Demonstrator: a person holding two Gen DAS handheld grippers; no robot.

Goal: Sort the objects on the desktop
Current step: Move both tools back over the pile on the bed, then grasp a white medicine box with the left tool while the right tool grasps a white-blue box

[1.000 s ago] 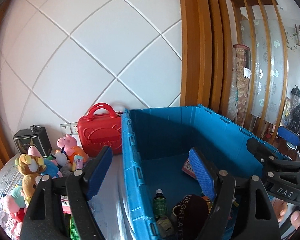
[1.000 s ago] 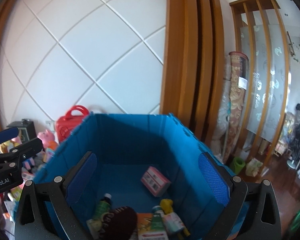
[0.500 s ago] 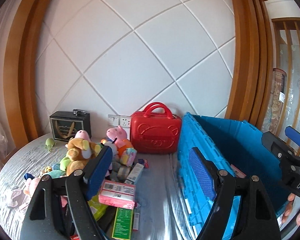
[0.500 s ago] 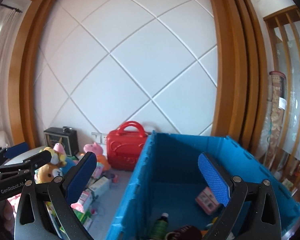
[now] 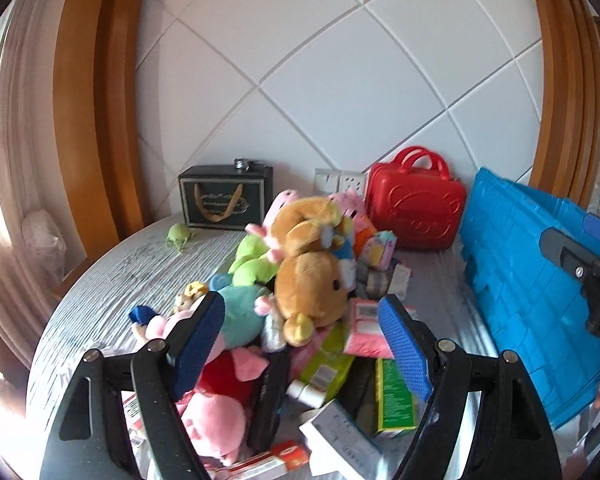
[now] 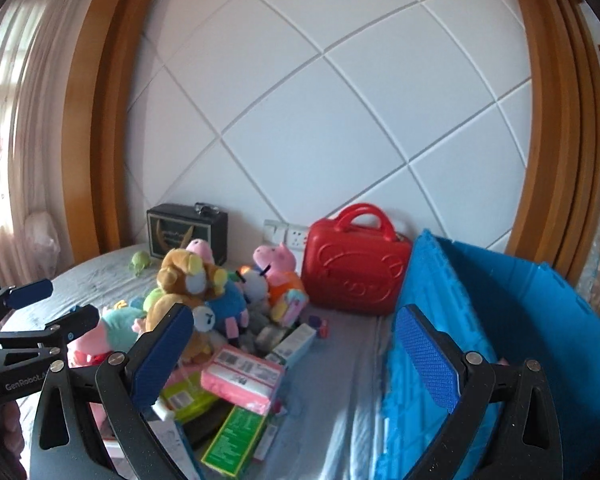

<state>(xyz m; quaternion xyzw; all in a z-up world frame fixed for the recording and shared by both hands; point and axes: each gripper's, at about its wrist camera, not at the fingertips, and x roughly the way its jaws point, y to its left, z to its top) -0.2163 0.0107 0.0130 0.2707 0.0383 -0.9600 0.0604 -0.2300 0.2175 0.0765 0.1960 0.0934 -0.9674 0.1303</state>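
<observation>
A heap of plush toys and small boxes lies on the grey table. A brown plush bear (image 5: 312, 268) tops the heap, with a pink pig plush (image 5: 216, 420), a pink packet (image 5: 364, 332) and a green box (image 5: 392, 396) around it. My left gripper (image 5: 304, 344) is open and empty, low over the heap. My right gripper (image 6: 296, 356) is open and empty, between the heap and the blue crate (image 6: 512, 320). The pink packet (image 6: 244, 376) and green box (image 6: 236, 440) lie just ahead of it. The left gripper (image 6: 32, 316) shows at the left edge.
A red toy suitcase (image 5: 416, 212) stands at the wall next to the blue crate (image 5: 532, 292). A black gift box (image 5: 224, 196) and a small green toy (image 5: 178, 234) sit at the back left. The right gripper (image 5: 592, 272) shows at the right edge.
Both grippers have swung left, away from the blue crate's inside and toward the heap of toys and boxes. Both stay open and empty.
</observation>
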